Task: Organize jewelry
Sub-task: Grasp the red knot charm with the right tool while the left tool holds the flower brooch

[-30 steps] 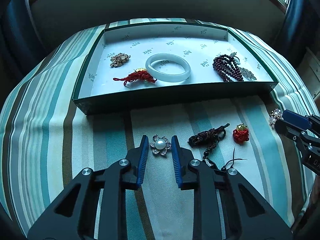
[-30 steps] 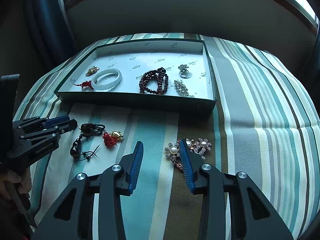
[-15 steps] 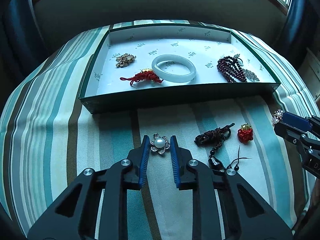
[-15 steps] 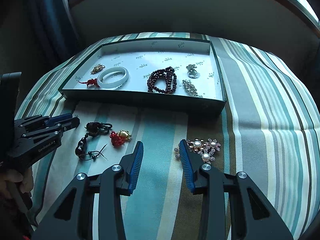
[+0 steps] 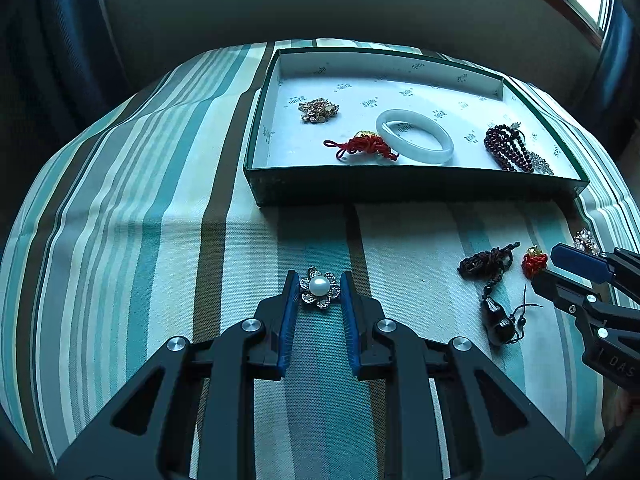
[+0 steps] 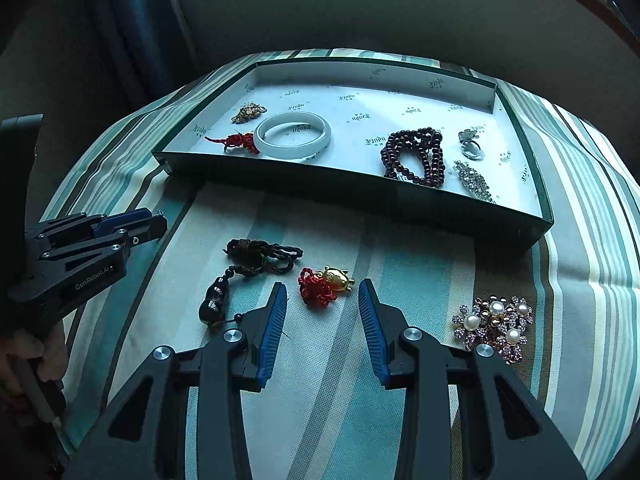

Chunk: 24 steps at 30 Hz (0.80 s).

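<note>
My left gripper [image 5: 319, 285] is shut on a pearl flower brooch [image 5: 319, 287], held between its blue pads above the striped cloth. It also shows at the left of the right wrist view [image 6: 154, 222]. My right gripper [image 6: 323, 294] is open, its pads on either side of a red knot charm with a gold pendant [image 6: 325, 283] on the cloth. A green box [image 5: 416, 188] with a white lining holds a white bangle [image 5: 415, 135], a red knot charm [image 5: 366, 146], a gold piece [image 5: 319, 109], dark red beads [image 6: 416, 158], a ring [image 6: 470, 145] and a rhinestone piece [image 6: 474, 180].
A dark cord with black beads [image 6: 244, 270] lies on the cloth left of my right gripper. A cluster of pearl flower brooches [image 6: 496, 326] lies to its right. The striped cloth [image 5: 132, 208] covers the table, whose edges curve away at left and right.
My left gripper closed on the pearl flower brooch and moved left, away from the box. My right gripper moved left from the pearl brooch cluster to the red and gold charm.
</note>
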Available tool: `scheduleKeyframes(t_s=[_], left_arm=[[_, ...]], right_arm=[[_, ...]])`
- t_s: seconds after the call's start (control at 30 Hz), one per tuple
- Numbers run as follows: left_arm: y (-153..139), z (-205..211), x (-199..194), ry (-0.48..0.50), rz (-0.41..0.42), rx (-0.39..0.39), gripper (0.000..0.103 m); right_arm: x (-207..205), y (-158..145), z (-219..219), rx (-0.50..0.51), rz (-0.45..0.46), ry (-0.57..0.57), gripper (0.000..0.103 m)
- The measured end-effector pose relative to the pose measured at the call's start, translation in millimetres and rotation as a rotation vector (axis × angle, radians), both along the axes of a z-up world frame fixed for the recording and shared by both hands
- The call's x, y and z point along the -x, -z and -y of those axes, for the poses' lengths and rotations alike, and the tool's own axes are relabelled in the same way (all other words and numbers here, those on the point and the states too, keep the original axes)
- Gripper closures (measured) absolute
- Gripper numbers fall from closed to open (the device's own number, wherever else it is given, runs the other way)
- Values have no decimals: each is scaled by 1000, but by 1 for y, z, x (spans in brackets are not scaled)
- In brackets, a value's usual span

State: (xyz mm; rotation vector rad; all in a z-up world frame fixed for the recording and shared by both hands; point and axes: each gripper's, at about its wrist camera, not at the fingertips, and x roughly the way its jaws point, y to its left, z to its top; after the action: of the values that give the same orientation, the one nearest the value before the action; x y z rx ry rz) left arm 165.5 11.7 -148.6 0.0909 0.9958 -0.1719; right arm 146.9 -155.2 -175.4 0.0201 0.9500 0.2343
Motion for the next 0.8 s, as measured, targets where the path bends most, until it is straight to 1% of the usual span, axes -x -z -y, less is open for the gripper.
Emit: scheduleKeyframes(t_s=[0.07,0.13,0.23,0.43,0.8], left_arm=[[0,0,0,-1,0,1,82],[0,1,0,2,1,3,82],[0,3,0,4,0,7,82],[-1,4,1,10,3,9,82],[-7,8,6,21,17,10,82]], right_arm=[[-2,1,-3,6,-2,-6,71],[-3,3,-5,14,-4,-9,81],[-2,3,-5,17,-6,-8,87],[1,-2,4,10,9,13,90],[10,-10,12,6,28,36,91]])
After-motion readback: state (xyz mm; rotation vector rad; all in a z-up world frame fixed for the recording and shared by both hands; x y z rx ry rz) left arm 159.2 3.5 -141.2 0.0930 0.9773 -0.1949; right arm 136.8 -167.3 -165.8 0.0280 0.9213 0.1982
